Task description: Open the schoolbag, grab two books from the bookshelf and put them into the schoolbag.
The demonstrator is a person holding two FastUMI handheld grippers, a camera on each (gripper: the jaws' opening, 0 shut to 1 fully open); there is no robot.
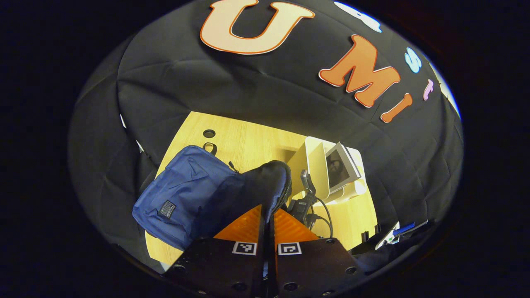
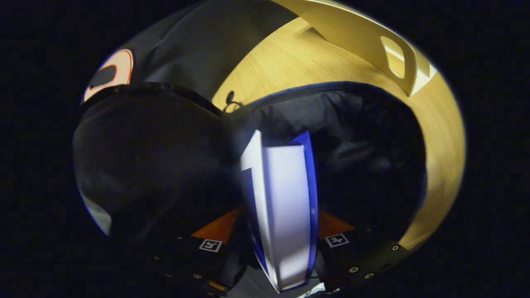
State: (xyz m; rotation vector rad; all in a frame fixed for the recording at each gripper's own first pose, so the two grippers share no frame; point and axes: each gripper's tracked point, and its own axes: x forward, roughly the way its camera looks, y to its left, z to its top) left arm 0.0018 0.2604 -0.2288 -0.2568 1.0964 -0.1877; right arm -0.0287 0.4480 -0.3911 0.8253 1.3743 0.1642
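Note:
A blue schoolbag (image 1: 182, 194) lies on the wooden table (image 1: 248, 140). My left gripper (image 1: 268, 221) is shut on the edge of its dark-lined flap (image 1: 265, 182) and holds it raised, with the zipper along the flap's rim. Beyond the flap, the right gripper (image 1: 306, 203) reaches into the bag's mouth. In the right gripper view, my right gripper (image 2: 277, 223) is shut on a book (image 2: 285, 198) with a blue cover and white pages, held on edge inside the bag's dark opening (image 2: 364, 157). A white bookshelf (image 1: 316, 165) stands behind with books (image 1: 341, 165) in it.
The bookshelf (image 2: 364, 37) has a cut-out handle in its side and stands close behind the bag. A round hole (image 1: 209, 133) sits in the table near the back wall. White and blue items (image 1: 397, 234) lie at the table's right edge. Cables trail from the right gripper.

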